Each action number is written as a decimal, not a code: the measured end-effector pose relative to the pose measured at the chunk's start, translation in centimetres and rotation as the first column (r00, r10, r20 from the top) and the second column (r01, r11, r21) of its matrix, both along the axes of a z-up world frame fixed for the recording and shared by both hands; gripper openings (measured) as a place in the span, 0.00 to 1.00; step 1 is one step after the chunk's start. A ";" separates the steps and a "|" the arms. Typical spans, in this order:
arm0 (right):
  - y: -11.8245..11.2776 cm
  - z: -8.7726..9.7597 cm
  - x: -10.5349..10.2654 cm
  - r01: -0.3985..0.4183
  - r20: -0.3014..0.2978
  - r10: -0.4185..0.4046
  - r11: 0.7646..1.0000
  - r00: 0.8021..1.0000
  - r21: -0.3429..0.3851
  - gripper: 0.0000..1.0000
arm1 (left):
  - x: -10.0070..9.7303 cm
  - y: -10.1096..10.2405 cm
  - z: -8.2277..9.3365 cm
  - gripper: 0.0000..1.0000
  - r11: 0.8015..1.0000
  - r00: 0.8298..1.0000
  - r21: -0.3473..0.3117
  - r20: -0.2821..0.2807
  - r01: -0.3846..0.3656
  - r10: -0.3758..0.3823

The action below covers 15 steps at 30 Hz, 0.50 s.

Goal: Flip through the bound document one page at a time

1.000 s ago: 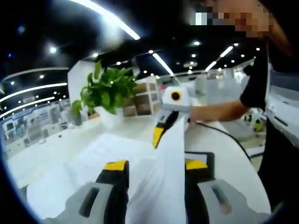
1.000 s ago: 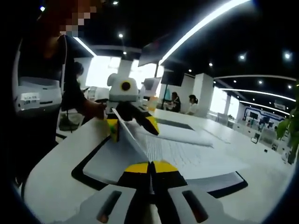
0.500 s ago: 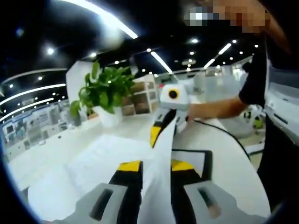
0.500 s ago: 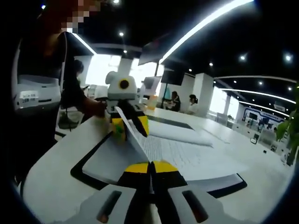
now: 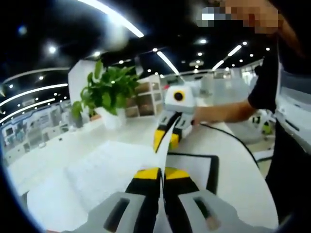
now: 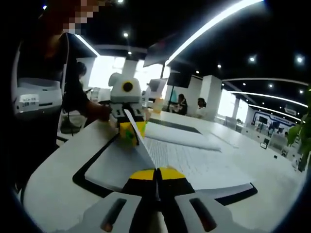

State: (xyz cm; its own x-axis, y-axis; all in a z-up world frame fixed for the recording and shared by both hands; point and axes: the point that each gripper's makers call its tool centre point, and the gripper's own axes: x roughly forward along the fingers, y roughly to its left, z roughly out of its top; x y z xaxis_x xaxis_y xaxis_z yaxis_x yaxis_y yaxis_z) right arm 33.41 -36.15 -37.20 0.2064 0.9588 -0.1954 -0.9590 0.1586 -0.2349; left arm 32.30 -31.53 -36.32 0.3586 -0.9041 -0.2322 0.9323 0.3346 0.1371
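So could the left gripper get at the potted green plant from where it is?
Probably not now: the left gripper is shut on the raised white page, and the potted green plant stands well beyond the open bound document on the white table.

Light comes from above: long ceiling strips (image 6: 228,19) and small round spots (image 5: 52,49) burn against a dark ceiling, the strips blown out to plain white. The white table (image 5: 233,165) is bright and evenly lit, with only soft, faint shadows on it. Both views bend hard toward the edges, so straight strips curve. The jaws nearest each camera are soft. The plant (image 5: 109,92) is fairly sharp; the far background is hazy and washed out by bright windows (image 6: 104,73).
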 end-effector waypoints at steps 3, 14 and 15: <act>0.0 0.1 0.0 -0.001 0.000 0.001 1.000 1.000 0.003 0.05 | 0.0 0.0 0.0 0.03 1.000 1.000 0.001 -0.003 -0.003 0.003; 0.0 0.1 0.0 -0.002 -0.003 0.002 1.000 1.000 0.004 0.04 | -0.1 -0.1 0.0 0.03 1.000 1.000 0.008 0.000 -0.007 0.007; 0.0 0.1 0.0 -0.002 -0.002 0.002 1.000 1.000 0.004 0.04 | -0.1 -0.1 0.0 0.03 1.000 1.000 0.008 0.000 -0.007 0.007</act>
State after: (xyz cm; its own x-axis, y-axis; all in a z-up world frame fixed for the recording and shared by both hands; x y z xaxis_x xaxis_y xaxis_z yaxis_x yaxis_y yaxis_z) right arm 33.38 -36.10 -37.14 0.2039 0.9600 -0.1919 -0.9599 0.1575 -0.2319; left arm 32.16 -31.59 -36.33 0.3653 -0.8996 -0.2395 0.9299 0.3404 0.1397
